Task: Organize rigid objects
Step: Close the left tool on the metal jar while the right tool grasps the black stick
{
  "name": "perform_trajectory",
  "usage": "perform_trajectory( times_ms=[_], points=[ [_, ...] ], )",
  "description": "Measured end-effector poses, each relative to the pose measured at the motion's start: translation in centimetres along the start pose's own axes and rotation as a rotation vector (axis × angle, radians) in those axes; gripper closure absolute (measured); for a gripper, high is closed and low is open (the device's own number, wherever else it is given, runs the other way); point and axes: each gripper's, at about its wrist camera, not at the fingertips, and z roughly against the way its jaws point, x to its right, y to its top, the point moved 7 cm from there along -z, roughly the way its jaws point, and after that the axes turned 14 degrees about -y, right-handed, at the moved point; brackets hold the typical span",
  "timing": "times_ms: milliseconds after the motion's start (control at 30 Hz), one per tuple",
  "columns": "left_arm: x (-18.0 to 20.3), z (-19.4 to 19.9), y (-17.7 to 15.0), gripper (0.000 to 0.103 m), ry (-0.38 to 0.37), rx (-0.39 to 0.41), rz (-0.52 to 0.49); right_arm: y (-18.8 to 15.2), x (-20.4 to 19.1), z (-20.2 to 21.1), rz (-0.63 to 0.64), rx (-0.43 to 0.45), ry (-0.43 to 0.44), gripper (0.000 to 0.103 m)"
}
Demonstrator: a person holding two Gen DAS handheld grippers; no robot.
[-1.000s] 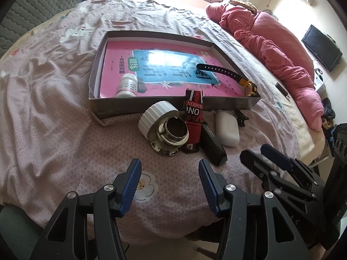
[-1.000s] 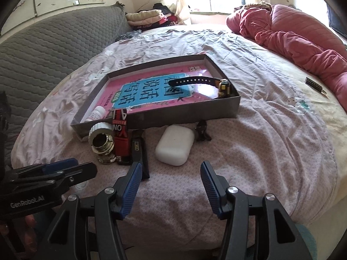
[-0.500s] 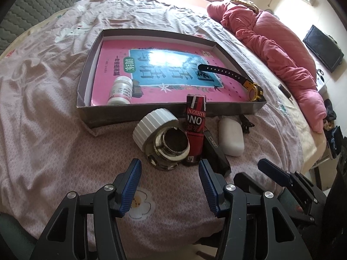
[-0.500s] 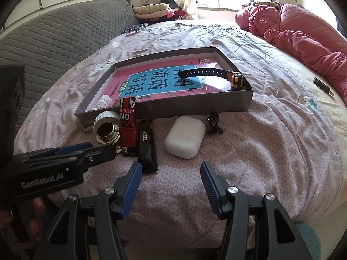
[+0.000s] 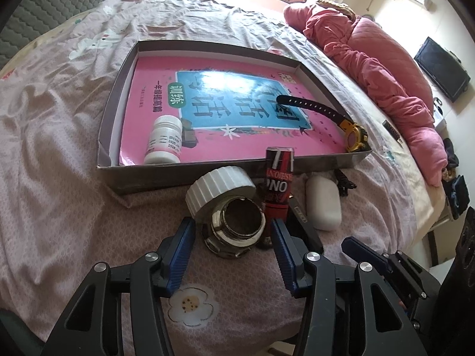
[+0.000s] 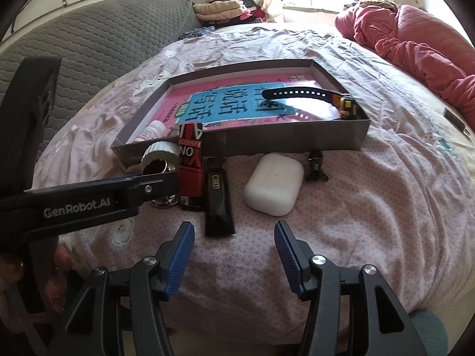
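A grey shallow box [image 5: 154, 178] [image 6: 267, 142] on the bed holds a pink book, a white pill bottle [image 5: 163, 144] and a black watch [image 5: 326, 115] [image 6: 311, 93]. In front of it lie a white-capped metal fitting [image 5: 225, 207] [image 6: 158, 160], a red tube [image 5: 277, 190] [image 6: 190, 163], a black rectangular device [image 6: 218, 204], a white case [image 5: 323, 203] [image 6: 274, 188] and a small black clip [image 6: 316, 166]. My left gripper [image 5: 233, 255] is open, its fingers on either side of the fitting's metal end. My right gripper [image 6: 234, 252] is open and empty, just before the black device.
A crumpled pink quilt [image 5: 386, 68] [image 6: 415, 47] lies at the right of the bed. A grey padded headboard [image 6: 98, 47] stands at the left. Folded clothes [image 6: 219, 12] sit by the window. A small dark object [image 6: 454, 118] lies on the sheet at right.
My left gripper has moved forward until its open fingers flank the metal fitting. My right gripper has also moved forward toward the black device and white case.
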Motion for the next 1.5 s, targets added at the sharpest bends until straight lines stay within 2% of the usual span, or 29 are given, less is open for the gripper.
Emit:
perform_trajectory(
  times_ms=[433,767,1100,1167,1500],
  points=[
    [-1.3,-0.6,0.3,0.054,0.007,-0.006,0.009,0.4,-1.1,-1.6,0.022,0.011,0.006,0.048],
    [-1.4,-1.2,0.1,0.054,0.003,-0.015,0.013,0.9,-1.4,-2.5,0.027,0.019,0.025,0.066],
    [-1.6,-1.4,0.1,0.054,0.002,-0.018,0.016,1.7,-2.2,-3.6,0.046,0.023,0.039,0.070],
    [-1.6,-1.5,0.3,0.054,0.004,-0.019,0.015,1.8,-2.0,-3.9,0.037,0.014,0.032,0.080],
    [-1.5,-1.9,0.4,0.054,0.014,-0.022,0.018,1.1,-0.7,-3.1,-0.022,-0.009,0.074,0.080]
  ],
)
